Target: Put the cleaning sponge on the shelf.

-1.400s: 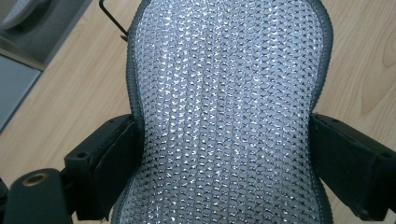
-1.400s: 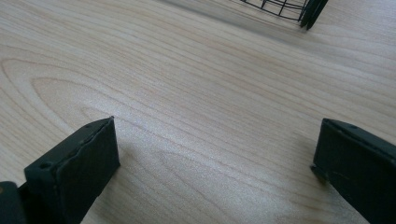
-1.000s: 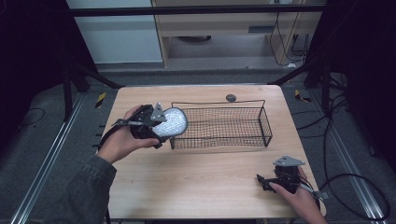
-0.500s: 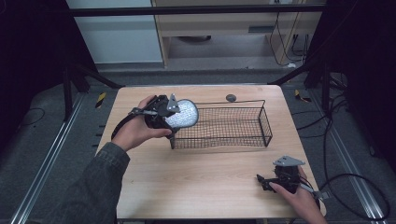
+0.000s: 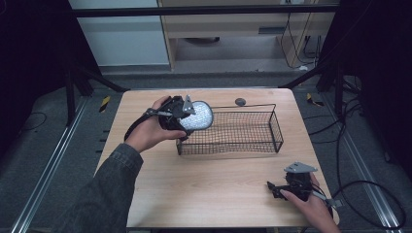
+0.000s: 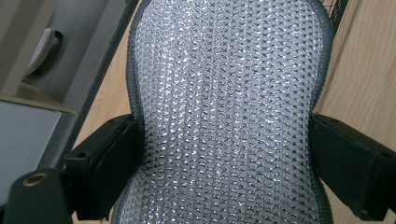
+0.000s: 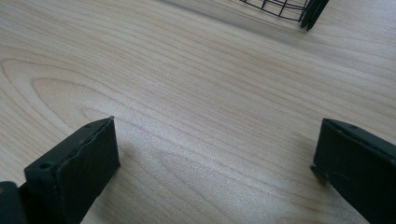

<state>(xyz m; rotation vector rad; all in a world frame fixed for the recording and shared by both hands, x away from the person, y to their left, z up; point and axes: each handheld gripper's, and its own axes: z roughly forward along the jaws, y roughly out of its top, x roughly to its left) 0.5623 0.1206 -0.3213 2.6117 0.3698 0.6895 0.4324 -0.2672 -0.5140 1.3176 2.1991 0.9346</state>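
The left hand-held gripper (image 5: 187, 116) is up over the left end of the black wire-mesh rectangular basket (image 5: 252, 141), and it has a firm hold of a sparkly silver oval pad with a dark grey rim (image 5: 197, 116). In the left gripper view the 2 black jaws press against the pad's narrow waist from either side, closed onto it, the glittering scale-like pattern (image 6: 229, 112) running up between them. From above, the pad sits at the basket's near-left corner, above the rim (whether it touches the wire, I cannot tell).

Over on the right, the right hand-held gripper (image 5: 279, 189) rests low on the pale wooden surface (image 5: 214, 184) near its front right corner, well apart from the basket. Its jaws stand wide apart with bare wood grain between them, gripping nothing. A small dark round disc (image 5: 240, 101) lies on the surface just beyond the basket's far side.
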